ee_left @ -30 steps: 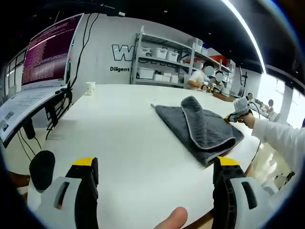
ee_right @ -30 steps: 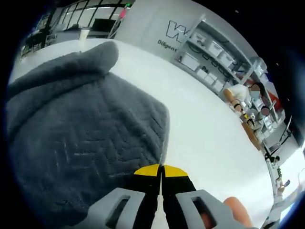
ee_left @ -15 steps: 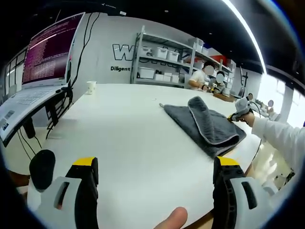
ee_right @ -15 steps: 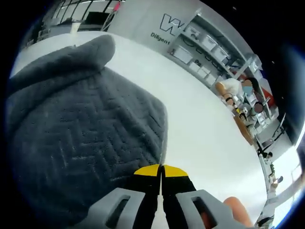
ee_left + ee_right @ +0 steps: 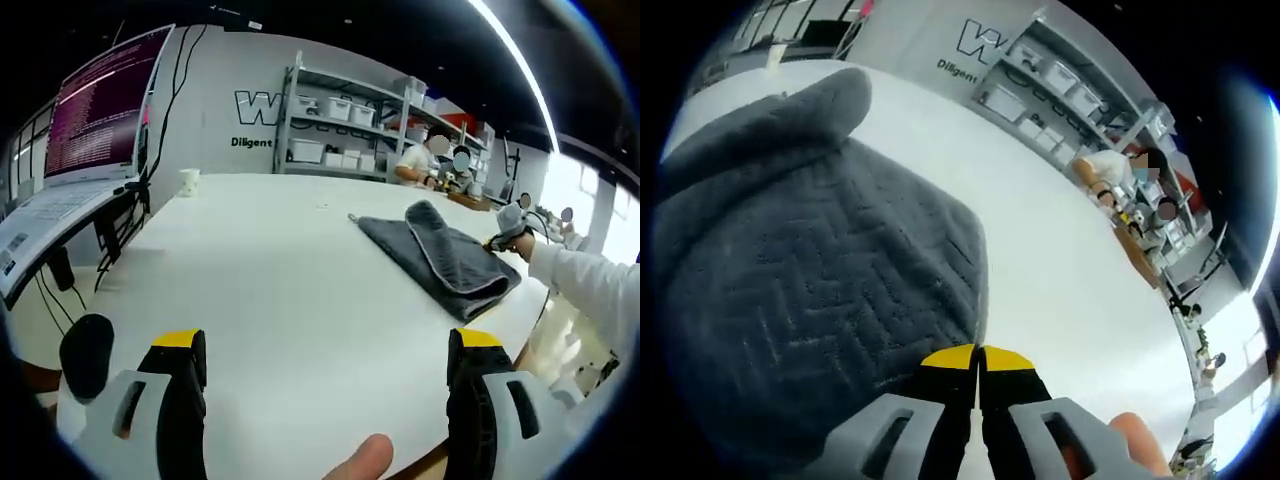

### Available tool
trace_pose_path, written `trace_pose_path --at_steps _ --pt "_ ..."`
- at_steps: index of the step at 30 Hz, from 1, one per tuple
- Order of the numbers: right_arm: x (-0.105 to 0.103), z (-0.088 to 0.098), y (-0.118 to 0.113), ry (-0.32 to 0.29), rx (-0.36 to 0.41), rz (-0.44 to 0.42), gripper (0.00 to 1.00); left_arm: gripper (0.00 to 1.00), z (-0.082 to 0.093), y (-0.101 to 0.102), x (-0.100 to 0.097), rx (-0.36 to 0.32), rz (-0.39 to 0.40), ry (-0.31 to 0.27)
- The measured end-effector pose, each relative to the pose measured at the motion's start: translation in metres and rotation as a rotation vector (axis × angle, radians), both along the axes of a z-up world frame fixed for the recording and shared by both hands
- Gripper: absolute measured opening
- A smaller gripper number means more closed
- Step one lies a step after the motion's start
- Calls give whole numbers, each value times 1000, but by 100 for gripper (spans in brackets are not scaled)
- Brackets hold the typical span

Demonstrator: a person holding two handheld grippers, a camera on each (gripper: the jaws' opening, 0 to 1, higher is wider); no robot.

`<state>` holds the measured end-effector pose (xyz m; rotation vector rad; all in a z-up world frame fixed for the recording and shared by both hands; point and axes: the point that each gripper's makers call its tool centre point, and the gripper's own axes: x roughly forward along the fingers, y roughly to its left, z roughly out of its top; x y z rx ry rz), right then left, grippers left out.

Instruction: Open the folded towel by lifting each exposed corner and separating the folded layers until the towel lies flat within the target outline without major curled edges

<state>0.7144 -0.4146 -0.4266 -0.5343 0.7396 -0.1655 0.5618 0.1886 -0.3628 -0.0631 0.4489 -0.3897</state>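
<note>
While the folded grey quilted towel (image 5: 445,260) is being dragged across the white tabletop (image 5: 270,290) by its corner, clamped in the right gripper (image 5: 979,362) jaws, the left gripper (image 5: 325,345) is being held wide open, empty; unfolding is not yet begun.

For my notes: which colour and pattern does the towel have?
Dark grey towel with a herringbone weave, clearest in the right gripper view.

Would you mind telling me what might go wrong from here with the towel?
1. The right gripper is shut on the grey towel's edge near the white table's rim, so a further pull might drag it partly off.
2. The left gripper hangs open, far from the towel, so nothing pins it and it may slide folded.
3. The upright fold could flop back.
</note>
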Motion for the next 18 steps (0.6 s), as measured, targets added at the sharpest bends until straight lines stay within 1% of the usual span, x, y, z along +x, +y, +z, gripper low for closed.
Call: trace_pose_path --at_steps 1,3,18 --pt "-5 0 1 -1 -1 -6 0 100 -1 0 0 2 0 3" --pt "-8 0 -2 0 -7 -16 0 100 -2 0 0 5 0 7" --pt "-15 1 -27 3 -47 -64 0 100 -2 1 -3 15 -7 14"
